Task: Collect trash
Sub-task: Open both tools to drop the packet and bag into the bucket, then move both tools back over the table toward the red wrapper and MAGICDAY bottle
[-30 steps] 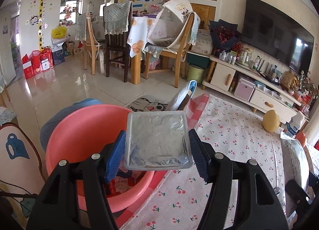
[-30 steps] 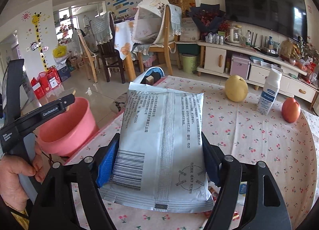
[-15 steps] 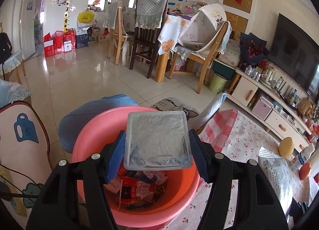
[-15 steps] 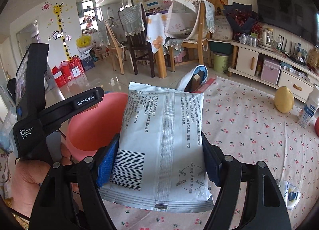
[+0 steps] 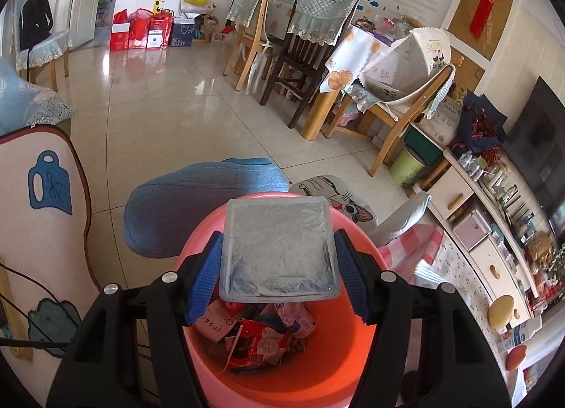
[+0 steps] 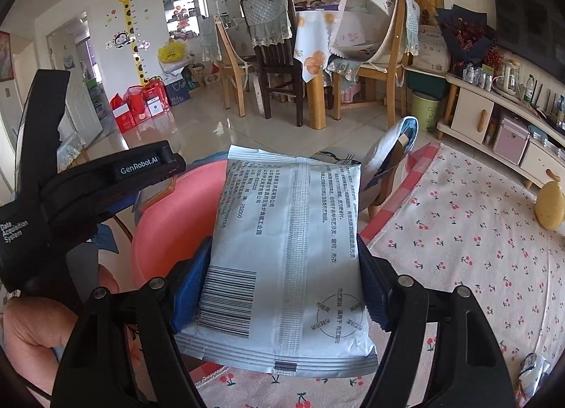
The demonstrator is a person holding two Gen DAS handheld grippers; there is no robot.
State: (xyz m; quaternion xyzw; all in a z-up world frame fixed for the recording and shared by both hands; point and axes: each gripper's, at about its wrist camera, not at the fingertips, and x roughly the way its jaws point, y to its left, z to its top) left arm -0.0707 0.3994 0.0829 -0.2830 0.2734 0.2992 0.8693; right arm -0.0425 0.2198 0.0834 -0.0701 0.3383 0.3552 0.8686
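**Cherry-print table and what sits on it**

The table wears a white cherry-print cloth. A yellow pear rests at its far right edge. Nearer than the pear, by the close right edge, lies a small crumpled wrapper.

Quick tally: two black grippers with blue pads, the left gripper and the right gripper, each clamped on one piece of trash. That's one square silver foil pouch and one pale blue printed packet with a barcode. One round pink plastic basin, with several crumpled wrappers inside, too jumbled to count. One yellow round fruit on the cherry-print tablecloth
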